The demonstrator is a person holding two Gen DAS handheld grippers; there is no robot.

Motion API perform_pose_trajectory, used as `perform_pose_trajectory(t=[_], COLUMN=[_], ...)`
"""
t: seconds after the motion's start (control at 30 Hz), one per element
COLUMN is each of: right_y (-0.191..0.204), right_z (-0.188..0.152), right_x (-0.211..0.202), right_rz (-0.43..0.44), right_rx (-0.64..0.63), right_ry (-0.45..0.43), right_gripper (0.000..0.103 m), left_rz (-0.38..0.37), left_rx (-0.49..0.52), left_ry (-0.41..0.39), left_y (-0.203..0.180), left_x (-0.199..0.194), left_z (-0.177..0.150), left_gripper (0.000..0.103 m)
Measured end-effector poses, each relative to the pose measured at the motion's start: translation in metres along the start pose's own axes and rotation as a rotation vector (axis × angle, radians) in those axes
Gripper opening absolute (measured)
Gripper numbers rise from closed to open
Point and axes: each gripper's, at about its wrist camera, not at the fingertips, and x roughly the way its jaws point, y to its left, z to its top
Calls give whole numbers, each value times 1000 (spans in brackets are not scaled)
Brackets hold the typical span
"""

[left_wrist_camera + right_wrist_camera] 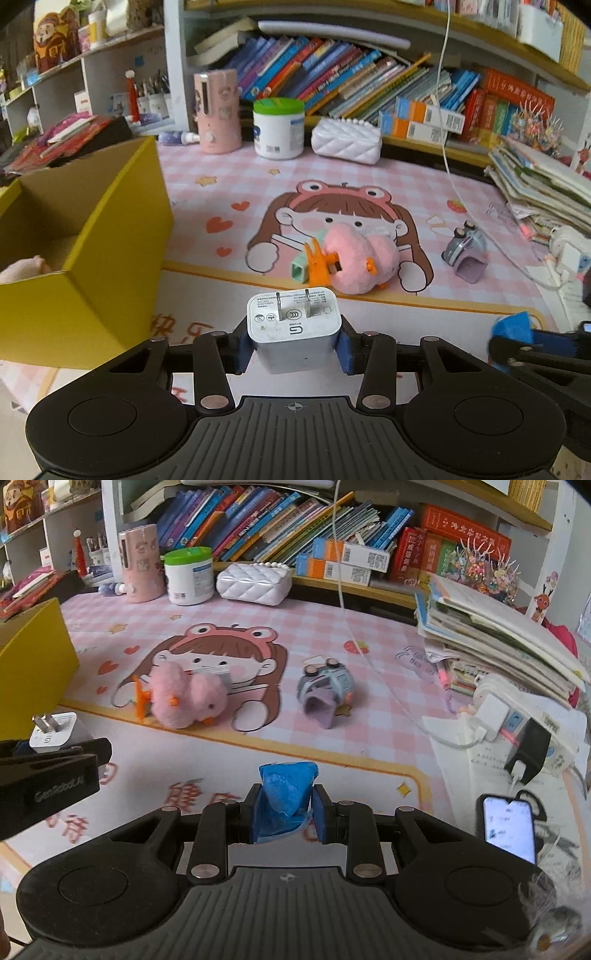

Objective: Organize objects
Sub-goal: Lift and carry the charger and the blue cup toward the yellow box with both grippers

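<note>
My left gripper [293, 341] is shut on a white plug charger [293, 325], prongs facing forward, held above the desk mat just right of the yellow box [92, 258]. The charger also shows in the right wrist view [53, 733]. My right gripper [287, 806] is shut on a crumpled blue packet [288, 794], also seen in the left wrist view [513, 328]. A pink plush duck [354, 258] [184, 698] with an orange clip lies on the mat ahead. A small grey toy car [465, 251] [327, 688] stands to its right.
The yellow box holds a pink plush [26, 267]. At the back stand a pink cylinder [218, 110], a white tub with green lid [279, 127] and a white quilted case [347, 140]. A book stack [498, 635], power strip [524, 716] and phone [509, 829] crowd the right.
</note>
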Motion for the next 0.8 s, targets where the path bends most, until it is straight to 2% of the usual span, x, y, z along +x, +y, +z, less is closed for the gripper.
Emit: perform_pose_trajectory(t=[0.17, 0.53, 0.8], right_y=[22, 81, 138], right_z=[-4, -23, -39], right_x=[-11, -38, -63], right_rz=[10, 31, 63], right_rx=[-24, -65, -114], right_ry=[-14, -22, -32], right_gripper=[25, 25, 25], left_rz=[-9, -5, 41], left_rx=[11, 11, -39], left_ry=[-25, -27, -29], left_y=[16, 66, 125], left_x=[-19, -51, -80], left_z=[-8, -35, -54], left_gripper=[42, 42, 42])
